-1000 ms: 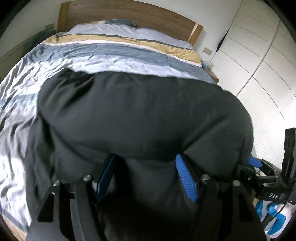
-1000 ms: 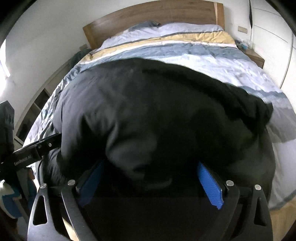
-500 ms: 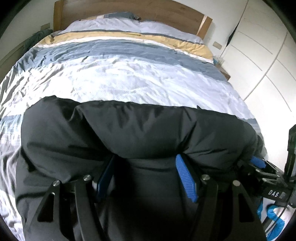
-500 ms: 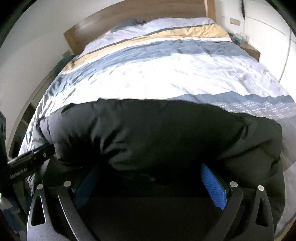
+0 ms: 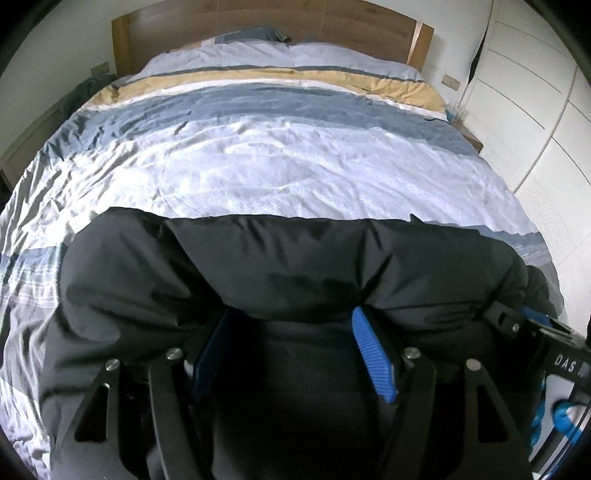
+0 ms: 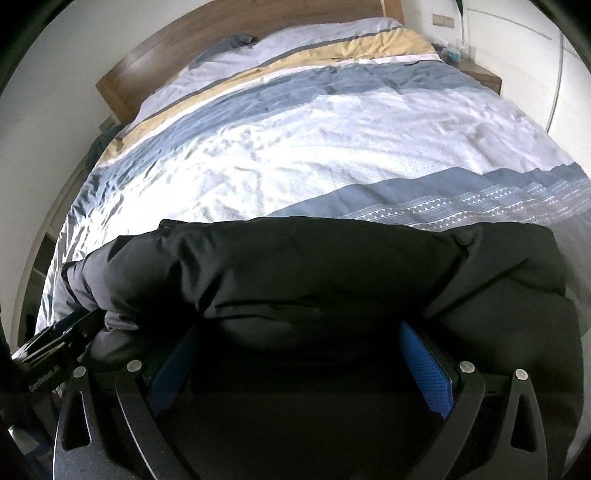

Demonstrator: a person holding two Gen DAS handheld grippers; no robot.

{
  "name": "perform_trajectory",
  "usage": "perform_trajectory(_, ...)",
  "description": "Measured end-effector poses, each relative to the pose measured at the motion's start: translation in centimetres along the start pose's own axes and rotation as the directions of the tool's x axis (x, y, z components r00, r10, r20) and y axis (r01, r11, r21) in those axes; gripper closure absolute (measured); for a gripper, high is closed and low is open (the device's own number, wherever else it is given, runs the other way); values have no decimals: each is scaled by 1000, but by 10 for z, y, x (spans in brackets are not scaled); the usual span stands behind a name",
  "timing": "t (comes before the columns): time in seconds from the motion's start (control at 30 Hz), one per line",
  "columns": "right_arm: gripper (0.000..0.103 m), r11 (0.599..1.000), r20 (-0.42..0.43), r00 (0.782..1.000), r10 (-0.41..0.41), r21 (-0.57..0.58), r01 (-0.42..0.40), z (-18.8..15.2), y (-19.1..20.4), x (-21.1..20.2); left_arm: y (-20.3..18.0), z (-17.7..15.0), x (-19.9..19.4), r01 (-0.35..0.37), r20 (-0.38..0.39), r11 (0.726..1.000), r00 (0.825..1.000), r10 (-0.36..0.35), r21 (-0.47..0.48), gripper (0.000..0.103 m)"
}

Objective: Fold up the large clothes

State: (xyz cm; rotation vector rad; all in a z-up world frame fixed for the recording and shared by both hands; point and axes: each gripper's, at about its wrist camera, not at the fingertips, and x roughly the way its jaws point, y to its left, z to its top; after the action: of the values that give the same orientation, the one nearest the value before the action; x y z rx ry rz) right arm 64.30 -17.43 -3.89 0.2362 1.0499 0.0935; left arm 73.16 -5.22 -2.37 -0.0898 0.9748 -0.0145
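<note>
Striped duvet (image 5: 280, 166) covers the bed — wooden headboard (image 5: 266, 27), white wardrobe (image 5: 535, 122) beside.

A home bedroom: a bed (image 5: 280, 162) with striped duvet, wooden headboard (image 5: 258, 26) and white wardrobe doors (image 5: 535, 122).

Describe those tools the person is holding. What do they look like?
Each is a black two-fingered clamp. The left gripper has angular black arms with cut-out slots and silver screws, and ribbed blue pads on the inner faces. The right gripper is built the same, with a dotted blue pad. Its side, seen from the left camera, carries white letters "DAS".
</note>
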Motion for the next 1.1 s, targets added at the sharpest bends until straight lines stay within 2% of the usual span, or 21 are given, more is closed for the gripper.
perform_trajectory(0.13,2,999,9,999,-31,17,31,2,-8,-8,2,-8,-18,-39,33,999,999,39,2,36)
perform_trajectory(0.33,2,998,55,997,-60,-32,62,-2,-10,-40,0,-24,-50,-37,75,999,997,35,18,36)
perform_trajectory(0.5,2,997,89,996,-29,-70,35,-17,-3,-68,-4,-36,-72,-22,97,999,995,19,34,36)
perform_trajectory(0.67,2,993,89,996,-2,-117,12,-46,8,-86,-4,-51,-87,-11,101,999,995,7,34,36)
perform_trajectory(0.9,2,990,49,999,7,-142,0,-82,9,-85,-1,-71,-90,-1,81,1000,997,-1,26,36)
perform_trajectory(1.1,2,991,27,999,-20,-129,24,-87,-7,-74,2,-80,-86,-4,65,1000,998,3,26,36)
